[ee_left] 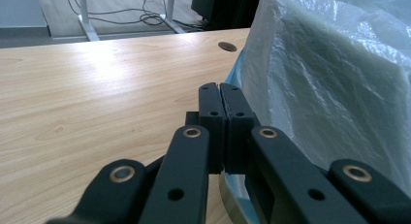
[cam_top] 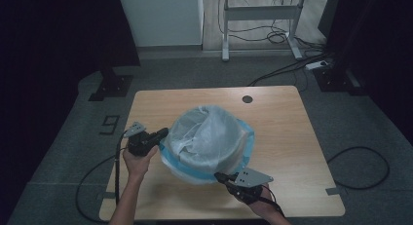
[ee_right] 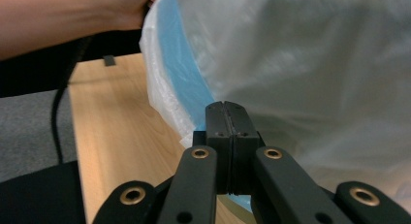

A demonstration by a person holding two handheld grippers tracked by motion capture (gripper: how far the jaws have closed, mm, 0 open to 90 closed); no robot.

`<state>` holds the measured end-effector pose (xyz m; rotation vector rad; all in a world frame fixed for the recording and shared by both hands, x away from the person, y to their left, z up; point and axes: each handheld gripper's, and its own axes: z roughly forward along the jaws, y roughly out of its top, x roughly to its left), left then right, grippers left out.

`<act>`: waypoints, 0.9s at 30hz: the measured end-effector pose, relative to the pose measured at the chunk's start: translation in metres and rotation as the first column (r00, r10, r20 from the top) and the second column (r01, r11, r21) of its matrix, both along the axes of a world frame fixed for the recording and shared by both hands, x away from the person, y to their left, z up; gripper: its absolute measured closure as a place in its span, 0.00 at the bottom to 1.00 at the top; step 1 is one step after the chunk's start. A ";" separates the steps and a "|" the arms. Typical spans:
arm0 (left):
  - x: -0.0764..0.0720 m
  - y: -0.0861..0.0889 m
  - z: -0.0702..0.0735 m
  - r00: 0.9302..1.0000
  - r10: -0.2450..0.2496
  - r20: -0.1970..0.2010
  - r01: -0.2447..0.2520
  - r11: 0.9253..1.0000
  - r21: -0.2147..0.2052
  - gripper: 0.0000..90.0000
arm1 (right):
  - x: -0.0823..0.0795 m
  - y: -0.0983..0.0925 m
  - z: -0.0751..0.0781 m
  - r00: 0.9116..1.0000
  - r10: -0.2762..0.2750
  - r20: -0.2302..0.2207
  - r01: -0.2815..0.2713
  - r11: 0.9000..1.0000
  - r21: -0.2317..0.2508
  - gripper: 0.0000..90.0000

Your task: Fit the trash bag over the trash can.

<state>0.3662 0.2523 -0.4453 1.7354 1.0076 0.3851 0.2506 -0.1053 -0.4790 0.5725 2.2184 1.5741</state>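
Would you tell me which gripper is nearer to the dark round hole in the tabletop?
Left. The left gripper is at the bin's left side, partway up the table toward the hole. The right gripper is at the bin's near edge, farther from it.

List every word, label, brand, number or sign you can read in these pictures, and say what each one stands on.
"9": a dark figure on the grey floor, left of the wooden table, seen in the high view.
Nothing else can be read: the bin, its clear plastic bag, the left gripper and the right gripper bear no visible text or brand.
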 end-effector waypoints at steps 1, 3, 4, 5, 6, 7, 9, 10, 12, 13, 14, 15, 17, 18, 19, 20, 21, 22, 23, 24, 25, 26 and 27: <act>0.000 0.000 0.000 1.000 -0.001 -0.002 0.001 1.000 0.002 0.98 | 0.001 -0.002 -0.002 1.000 -0.002 -0.008 0.002 1.000 0.007 0.99; 0.000 0.000 -0.001 1.000 -0.002 -0.004 0.002 1.000 0.006 0.98 | 0.004 -0.004 -0.007 1.000 -0.010 -0.022 0.010 1.000 0.012 0.99; 0.000 -0.001 -0.001 1.000 -0.003 -0.004 0.003 1.000 0.006 0.98 | 0.005 -0.006 -0.010 0.999 -0.013 -0.032 0.014 1.000 0.014 0.99; 0.000 -0.001 0.000 1.000 -0.003 -0.003 0.003 1.000 0.006 0.98 | 0.006 -0.006 -0.013 0.999 -0.017 -0.042 0.017 1.000 0.015 0.99; 0.000 -0.002 0.000 1.000 -0.004 -0.002 0.004 1.000 0.007 0.98 | 0.006 -0.007 -0.017 0.998 -0.019 -0.052 0.019 1.000 0.014 0.99; -0.001 -0.002 0.000 1.000 -0.006 -0.002 0.006 1.000 0.009 0.98 | 0.007 -0.008 -0.020 0.998 -0.021 -0.059 0.021 1.000 0.010 0.99; -0.001 -0.002 0.000 1.000 -0.006 0.000 0.006 1.000 0.008 0.98 | 0.005 -0.013 -0.022 0.997 -0.029 -0.067 0.032 0.999 0.032 0.91; -0.001 -0.002 0.000 1.000 -0.006 0.000 0.006 1.000 0.005 0.98 | 0.003 -0.016 -0.021 0.997 -0.038 -0.064 0.041 0.998 0.046 0.82; -0.001 -0.001 0.000 1.000 -0.005 -0.002 0.005 1.000 0.004 0.98 | 0.000 -0.027 -0.015 0.995 -0.086 -0.043 0.090 0.991 0.098 0.70; -0.001 -0.001 0.000 1.000 -0.005 -0.002 0.005 1.000 0.004 0.98 | -0.001 -0.034 -0.011 0.993 -0.116 -0.037 0.120 0.985 0.122 0.66; 0.000 -0.001 0.000 1.000 -0.004 -0.002 0.004 1.000 0.004 0.98 | 0.000 -0.040 -0.008 0.989 -0.141 -0.033 0.145 0.980 0.138 0.64; 0.000 -0.001 0.000 1.000 -0.004 -0.003 0.004 1.000 0.004 0.98 | 0.002 -0.051 -0.003 0.982 -0.186 -0.030 0.188 0.970 0.156 0.62; 0.000 -0.002 -0.001 1.000 -0.005 -0.003 0.005 1.000 0.003 0.98 | 0.009 -0.067 0.005 0.971 -0.236 -0.041 0.239 0.956 0.169 0.59; 0.000 -0.003 -0.001 1.000 -0.006 -0.003 0.006 1.000 0.004 0.98 | 0.012 -0.072 0.007 0.968 -0.248 -0.045 0.252 0.952 0.171 0.58; 0.000 -0.004 -0.001 1.000 -0.006 -0.003 0.006 1.000 0.005 0.97 | 0.017 -0.079 0.010 0.963 -0.264 -0.049 0.268 0.948 0.169 0.57; 0.000 -0.004 -0.002 1.000 -0.007 -0.004 0.007 1.000 0.006 0.97 | 0.025 -0.087 0.014 0.958 -0.280 -0.061 0.286 0.945 0.161 0.54; 0.000 -0.005 -0.002 1.000 -0.007 -0.004 0.007 1.000 0.005 0.97 | 0.031 -0.091 0.016 0.955 -0.287 -0.074 0.296 0.943 0.154 0.53; 0.000 -0.005 -0.002 1.000 -0.007 -0.003 0.007 1.000 0.005 0.97 | 0.036 -0.094 0.017 0.953 -0.292 -0.084 0.301 0.942 0.151 0.53; 0.000 -0.005 -0.002 1.000 -0.007 -0.002 0.007 1.000 0.004 0.97 | 0.040 -0.096 0.017 0.952 -0.289 -0.095 0.301 0.942 0.147 0.51; 0.000 -0.005 -0.002 1.000 -0.003 0.001 0.003 1.000 0.005 0.97 | 0.045 -0.098 0.018 0.952 -0.284 -0.116 0.299 0.944 0.141 0.50; 0.000 -0.006 -0.002 1.000 0.002 0.005 -0.002 1.000 0.006 0.97 | 0.050 -0.100 0.018 0.949 -0.286 -0.130 0.303 0.943 0.136 0.49; 0.000 -0.005 -0.002 1.000 0.004 0.007 -0.004 1.000 0.006 0.98 | 0.054 -0.101 0.019 0.949 -0.281 -0.142 0.301 0.943 0.141 0.49; 0.000 -0.005 -0.002 1.000 0.008 0.009 -0.008 1.000 0.003 0.98 | 0.056 -0.102 0.019 0.950 -0.273 -0.152 0.295 0.944 0.148 0.49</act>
